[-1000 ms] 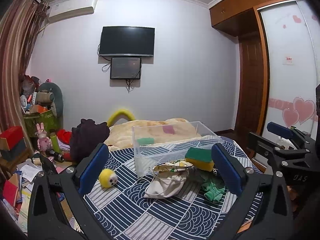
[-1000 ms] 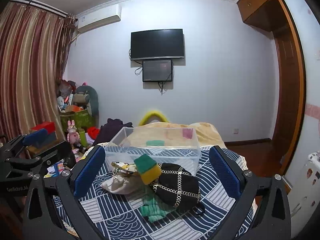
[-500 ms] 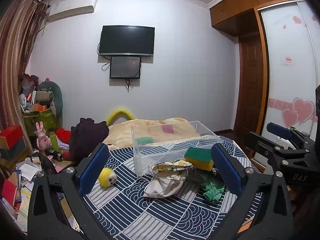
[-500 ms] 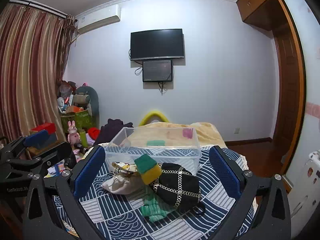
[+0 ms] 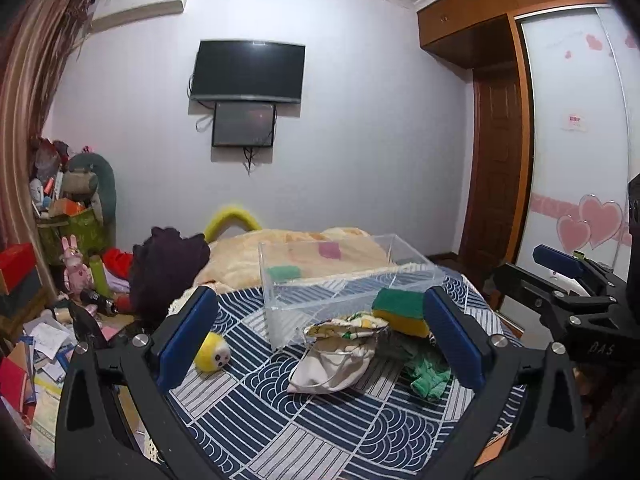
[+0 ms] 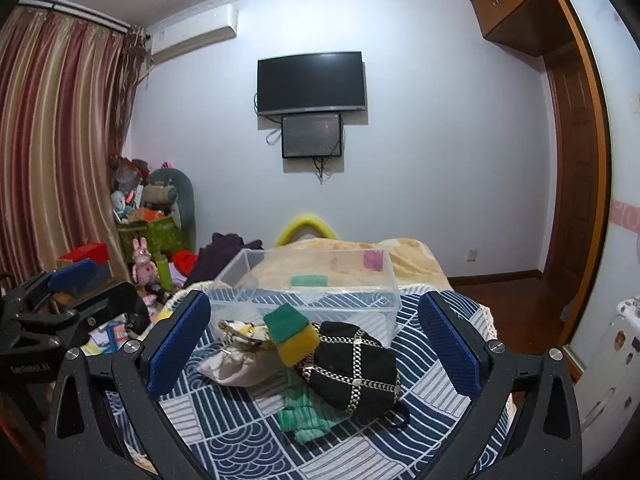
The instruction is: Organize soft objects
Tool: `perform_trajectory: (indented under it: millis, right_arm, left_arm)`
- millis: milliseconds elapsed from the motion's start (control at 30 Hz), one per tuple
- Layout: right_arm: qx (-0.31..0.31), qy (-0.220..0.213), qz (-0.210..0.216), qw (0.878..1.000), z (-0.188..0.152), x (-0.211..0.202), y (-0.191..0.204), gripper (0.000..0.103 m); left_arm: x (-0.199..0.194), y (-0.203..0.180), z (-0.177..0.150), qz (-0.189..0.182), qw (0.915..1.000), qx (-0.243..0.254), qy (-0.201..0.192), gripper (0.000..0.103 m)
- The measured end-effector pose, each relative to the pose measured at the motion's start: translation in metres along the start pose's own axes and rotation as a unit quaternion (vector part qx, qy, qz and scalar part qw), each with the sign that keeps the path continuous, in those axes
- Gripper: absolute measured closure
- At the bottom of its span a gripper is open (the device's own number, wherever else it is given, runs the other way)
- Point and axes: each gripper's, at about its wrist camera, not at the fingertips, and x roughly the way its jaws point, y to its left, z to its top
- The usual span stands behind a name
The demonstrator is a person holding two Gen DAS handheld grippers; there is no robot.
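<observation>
Two grippers, both spread wide with nothing between the jaws, hovering short of the pile on the patterned bedspread. The thing the next move hangs on, I'd guess, is the green-and-yellow sponge: in the right wrist view it sits just left of centre, tipped up with its long axis running upper left to lower right, leaning on the black chain-trim bag and touching the cream drawstring pouch. For the right gripper it's nearly dead ahead between the fingers. For the left gripper the sponge is off at centre right, close by the right-hand pad, so the right one looks better lined up. The clear plastic bin is right behind the pile, upper centre of frame. The green cloth lies at the near edge, and the yellow plush ball sits alone at lower left in the left view. Compared with a second ago, basically nothing has shifted: same framing, same gap.
</observation>
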Motion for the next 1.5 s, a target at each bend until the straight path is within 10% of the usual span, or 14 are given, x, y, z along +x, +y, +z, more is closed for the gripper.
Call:
perform_trajectory:
  millis: [167, 433, 767, 967, 1500]
  right_arm:
    - [0.006, 0.034, 0.027, 0.999, -0.003, 0.017, -0.005, 0.014]
    - [0.006, 0.091, 0.064, 0.994, -0.010, 0.050, -0.006, 0.036]
    - [-0.029, 0.122, 0.080, 0.989, -0.015, 0.089, 0.007, 0.037]
    - [-0.032, 0.157, 0.075, 0.984, -0.028, 0.109, 0.005, 0.064]
    - [-0.007, 0.104, 0.080, 0.991, -0.006, 0.086, -0.010, 0.068]
  left_arm:
    - [0.018, 0.017, -0.005, 0.003, 0.9995, 0.006, 0.032, 0.025]
    - [0.059, 0.053, -0.017, 0.049, 0.9952, 0.012, 0.084, 0.033]
    - [0.119, 0.089, -0.050, 0.078, 0.9844, -0.001, 0.158, 0.037]
    - [0.142, 0.103, -0.066, 0.067, 0.9788, -0.027, 0.192, 0.053]
    - [0.110, 0.069, -0.021, 0.018, 0.9927, -0.008, 0.119, 0.063]
